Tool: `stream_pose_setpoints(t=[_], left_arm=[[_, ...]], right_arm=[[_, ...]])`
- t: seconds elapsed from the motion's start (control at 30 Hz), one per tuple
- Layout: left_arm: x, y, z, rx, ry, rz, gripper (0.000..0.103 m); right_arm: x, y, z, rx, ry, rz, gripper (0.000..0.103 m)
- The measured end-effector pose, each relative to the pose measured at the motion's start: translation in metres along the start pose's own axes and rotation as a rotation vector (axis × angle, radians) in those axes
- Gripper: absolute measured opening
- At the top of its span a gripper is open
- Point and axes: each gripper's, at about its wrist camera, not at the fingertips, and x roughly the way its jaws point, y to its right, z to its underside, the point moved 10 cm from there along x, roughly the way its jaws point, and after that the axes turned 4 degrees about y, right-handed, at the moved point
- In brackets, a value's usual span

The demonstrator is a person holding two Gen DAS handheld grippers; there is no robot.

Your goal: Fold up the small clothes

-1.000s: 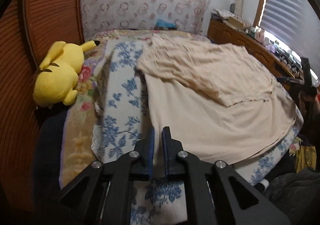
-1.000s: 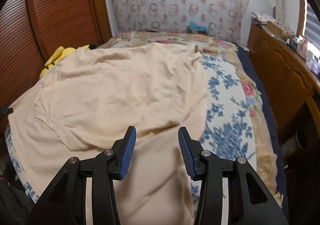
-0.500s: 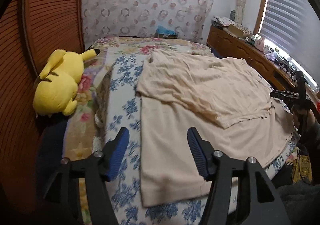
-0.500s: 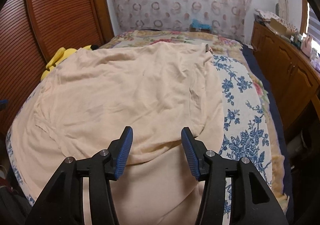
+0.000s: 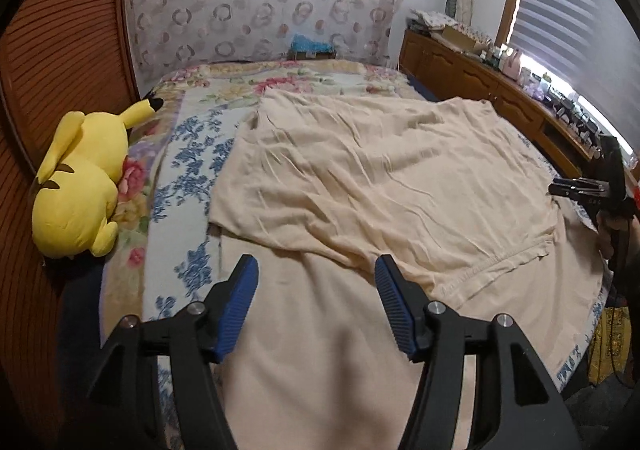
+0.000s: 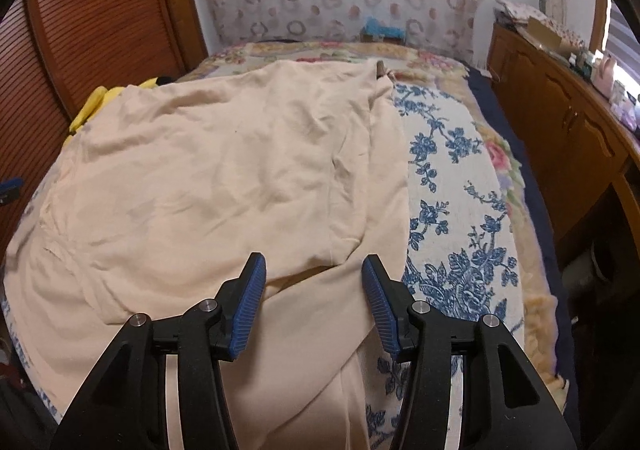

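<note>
Soft daylight entered from the slatted window blind [image 5: 568,22] at right, glare blew out along its lower sill, room otherwise dim, wooden door [image 6: 100,6] in shade, heavy fisheye bending, black vignette at the corners, near foreground cloth [image 5: 320,350] slightly blurred, shadows faint.

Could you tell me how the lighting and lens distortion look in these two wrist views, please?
Left wrist view: the window blind glares white along its sill, and straight edges bow from the fisheye lens. Right wrist view: light is softer and even on the beige garment, with dark vignetted corners.
</note>
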Motion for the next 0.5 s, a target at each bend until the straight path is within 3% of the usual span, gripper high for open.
stream_pose_setpoints(t=[0.17, 0.33, 0.5], left_arm=[[0.024, -0.009, 0.002, -0.002, -0.05, -0.038, 0.06], [0.042, -0.016, 0.013, -0.013, -0.092, -0.056, 0.06], [0.045, -0.013, 0.017, 0.045, -0.071, -0.087, 0.061]], right_arm=[[0.012, 0.003, -0.006, 0.027, -0.03, 0.001, 0.045], [0.01, -0.005, -0.012, -0.008, -0.004, 0.01, 0.031], [0.009, -0.015, -0.012, -0.039, 0.012, -0.006, 0.031]])
